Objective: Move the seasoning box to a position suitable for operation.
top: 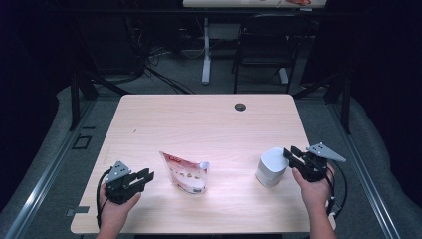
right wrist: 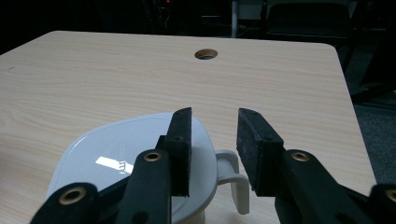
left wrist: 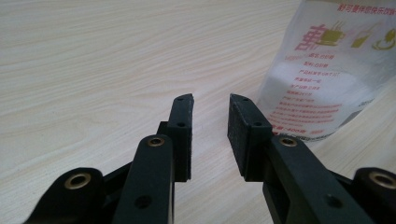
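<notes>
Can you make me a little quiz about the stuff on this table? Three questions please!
1. True or false: the white jug lies flat on its side.
2. What does the right gripper have between its open jaws? A) the jug's handle B) the pouch's cap C) a spoon
3. Fill in: the pouch with red print stands on the table between the jug and the ____ gripper.

Key:
1. False, it stands upright with its lid on top.
2. A. The handle sits in the gap, and the pads are not pressing it.
3. Left. Its jaws are open with nothing between them.
</notes>
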`<action>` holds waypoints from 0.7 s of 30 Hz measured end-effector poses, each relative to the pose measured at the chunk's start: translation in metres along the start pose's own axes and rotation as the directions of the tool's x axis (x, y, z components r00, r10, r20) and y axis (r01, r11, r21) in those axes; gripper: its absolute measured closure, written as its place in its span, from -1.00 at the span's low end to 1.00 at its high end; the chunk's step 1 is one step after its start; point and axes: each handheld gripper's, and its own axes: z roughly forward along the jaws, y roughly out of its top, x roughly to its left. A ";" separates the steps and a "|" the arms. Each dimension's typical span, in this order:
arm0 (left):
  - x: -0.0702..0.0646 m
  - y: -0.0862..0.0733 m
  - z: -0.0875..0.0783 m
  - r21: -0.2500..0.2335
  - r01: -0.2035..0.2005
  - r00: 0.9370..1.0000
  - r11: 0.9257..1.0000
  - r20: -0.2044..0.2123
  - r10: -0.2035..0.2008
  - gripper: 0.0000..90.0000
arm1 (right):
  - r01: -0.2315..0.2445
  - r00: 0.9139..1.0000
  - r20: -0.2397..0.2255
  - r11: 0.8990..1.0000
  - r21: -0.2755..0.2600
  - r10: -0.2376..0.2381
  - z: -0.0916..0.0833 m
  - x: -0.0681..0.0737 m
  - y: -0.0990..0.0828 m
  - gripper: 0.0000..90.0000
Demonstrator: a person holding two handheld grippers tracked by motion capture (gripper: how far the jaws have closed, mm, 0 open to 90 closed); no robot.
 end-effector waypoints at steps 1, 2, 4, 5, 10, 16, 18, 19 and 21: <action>0.000 0.000 0.000 -0.001 0.001 1.000 1.000 0.000 -0.001 0.58 | -0.001 1.000 -0.003 1.000 -0.002 0.001 0.000 0.000 0.000 0.47; 0.001 0.000 0.000 -0.004 0.001 1.000 1.000 0.000 -0.001 0.58 | 0.003 1.000 -0.008 1.000 0.003 -0.003 0.000 -0.001 0.000 0.47; 0.001 0.000 -0.001 -0.005 0.004 1.000 1.000 -0.003 -0.004 0.58 | -0.003 1.000 -0.020 1.000 0.004 0.003 0.000 0.000 -0.001 0.48; 0.002 0.000 -0.001 -0.008 0.008 1.000 1.000 -0.007 -0.008 0.58 | -0.004 1.000 -0.026 1.000 0.006 0.004 0.001 0.000 -0.001 0.49; 0.004 0.000 -0.003 -0.010 0.017 1.000 1.000 -0.013 -0.017 0.58 | 0.006 0.999 -0.036 1.000 0.010 -0.006 0.001 0.003 -0.001 0.50; 0.004 0.000 -0.003 -0.014 0.014 1.000 1.000 -0.013 -0.015 0.58 | -0.003 0.999 0.032 1.000 -0.004 0.003 -0.002 -0.001 -0.001 0.50; 0.004 0.000 -0.003 -0.013 0.015 1.000 1.000 -0.014 -0.015 0.57 | 0.004 0.997 0.079 1.000 -0.003 -0.004 -0.004 -0.004 -0.001 0.58; 0.004 0.000 -0.003 -0.013 0.015 1.000 1.000 -0.014 -0.015 0.57 | 0.003 0.996 0.089 1.000 0.000 -0.003 -0.004 -0.006 -0.001 0.60; 0.005 0.000 -0.003 -0.011 0.015 1.000 1.000 -0.014 -0.016 0.57 | -0.009 0.996 0.092 1.000 0.006 0.008 -0.004 -0.009 -0.002 0.64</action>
